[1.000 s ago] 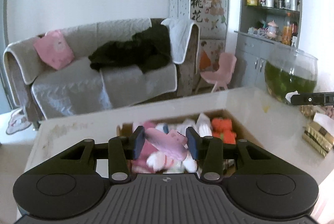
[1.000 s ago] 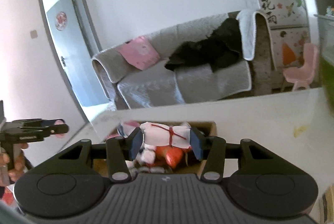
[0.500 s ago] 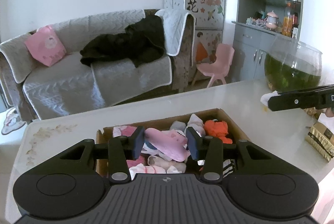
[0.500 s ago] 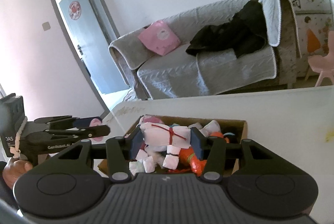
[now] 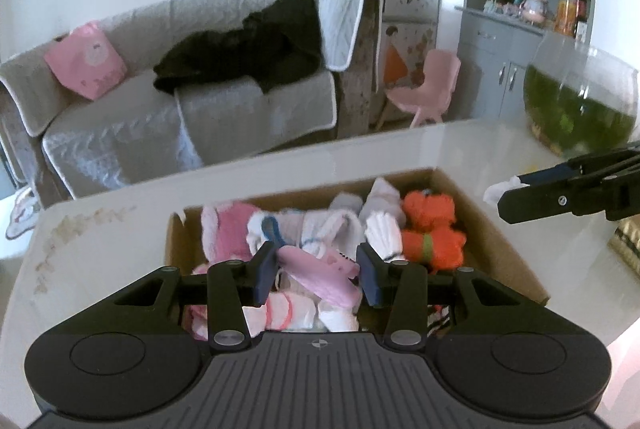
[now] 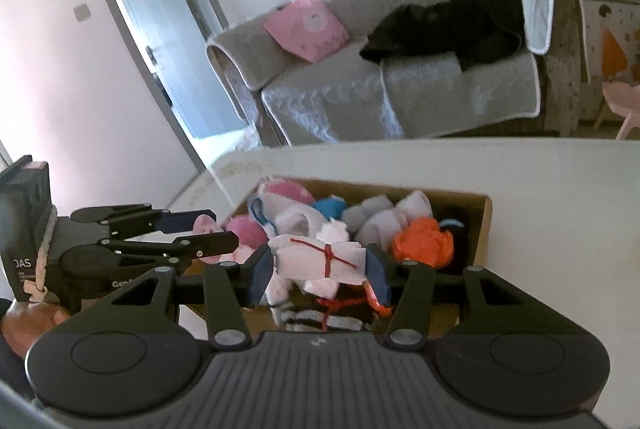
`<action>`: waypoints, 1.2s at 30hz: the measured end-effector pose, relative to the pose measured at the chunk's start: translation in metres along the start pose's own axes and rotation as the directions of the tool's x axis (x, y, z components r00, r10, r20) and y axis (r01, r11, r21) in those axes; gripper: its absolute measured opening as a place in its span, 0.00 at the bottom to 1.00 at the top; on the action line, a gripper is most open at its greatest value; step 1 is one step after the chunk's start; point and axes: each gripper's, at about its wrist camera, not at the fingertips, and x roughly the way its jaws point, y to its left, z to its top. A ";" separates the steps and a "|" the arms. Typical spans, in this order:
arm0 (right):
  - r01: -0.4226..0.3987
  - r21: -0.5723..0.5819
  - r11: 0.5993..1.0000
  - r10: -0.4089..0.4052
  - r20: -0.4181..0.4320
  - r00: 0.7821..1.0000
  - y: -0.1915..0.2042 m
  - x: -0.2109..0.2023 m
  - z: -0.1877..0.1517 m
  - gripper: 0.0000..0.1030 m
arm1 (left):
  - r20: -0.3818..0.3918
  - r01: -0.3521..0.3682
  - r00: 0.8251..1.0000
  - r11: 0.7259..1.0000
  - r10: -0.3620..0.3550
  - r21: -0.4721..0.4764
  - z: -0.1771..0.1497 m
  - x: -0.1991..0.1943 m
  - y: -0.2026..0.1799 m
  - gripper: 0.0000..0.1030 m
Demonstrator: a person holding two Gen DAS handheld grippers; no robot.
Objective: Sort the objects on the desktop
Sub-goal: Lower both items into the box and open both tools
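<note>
Left tool (image 5: 319,271) grips a soft pink folded sock (image 5: 320,275) just above the cardboard box (image 5: 492,237). My right tool (image 6: 319,266) pinches a white folded cloth bundle (image 6: 320,257) tied with red string, also over the box. Rolled socks fill it: orange (image 5: 430,229), pink and white knits, heaped loosely on the glossy white table (image 5: 400,153).

Soft daylight, perhaps from the right; fisheye-bent edges, slight blur, tabletop glare.

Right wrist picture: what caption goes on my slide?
Right gripper holds a white bundle over the cardboard box.
</note>
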 end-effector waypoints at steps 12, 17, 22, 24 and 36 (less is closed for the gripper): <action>0.068 -0.056 0.996 -0.074 -0.117 0.990 -0.001 0.024 -0.019 0.47 | -0.101 0.019 0.995 1.000 -0.020 -0.011 -0.028 0.030 0.003 0.49; 0.082 -0.071 0.994 -0.090 -0.127 0.988 -0.001 0.023 -0.023 0.47 | -0.108 0.027 0.994 1.000 -0.027 -0.001 -0.028 0.032 -0.001 0.49; 0.120 -0.087 0.989 -0.131 -0.138 0.982 -0.003 0.026 -0.026 0.48 | -0.120 0.028 0.992 1.000 -0.026 0.014 -0.030 0.037 -0.008 0.51; 0.124 -0.092 0.988 -0.136 -0.140 0.981 -0.003 0.026 -0.028 0.49 | -0.121 0.024 0.992 1.000 -0.021 0.019 -0.031 0.038 -0.009 0.52; 0.132 -0.098 0.986 -0.144 -0.126 0.981 -0.002 0.022 -0.035 0.54 | -0.080 -0.018 0.997 1.000 0.019 0.022 -0.037 0.025 -0.016 0.85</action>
